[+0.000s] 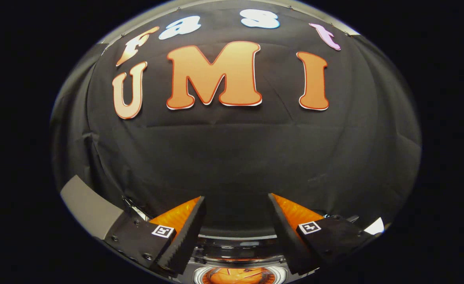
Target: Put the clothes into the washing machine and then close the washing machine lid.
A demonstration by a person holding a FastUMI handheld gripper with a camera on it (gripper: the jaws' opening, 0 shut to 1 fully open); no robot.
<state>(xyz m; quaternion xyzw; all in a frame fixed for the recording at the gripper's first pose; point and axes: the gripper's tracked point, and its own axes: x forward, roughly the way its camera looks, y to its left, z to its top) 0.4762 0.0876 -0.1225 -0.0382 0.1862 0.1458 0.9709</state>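
Washing machine (237,252) low between the fingers (184,236), mostly cut off; something orange inside, hard to identify. Gripper (236,209) spread wide, holding nothing, facing booth wall (232,157).

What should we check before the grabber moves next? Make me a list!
1. Gripper open: ok, fingers spread wide apart.
2. Nothing between the fingers: ok, just empty space.
3. Washing machine near: ok, its top sits just below the fingers.
4. Lid open: cannot tell.
5. Clothes found: cannot tell; something orange shows in the round opening.
6. Way ahead free: ok, the black cloth wall stands beyond.
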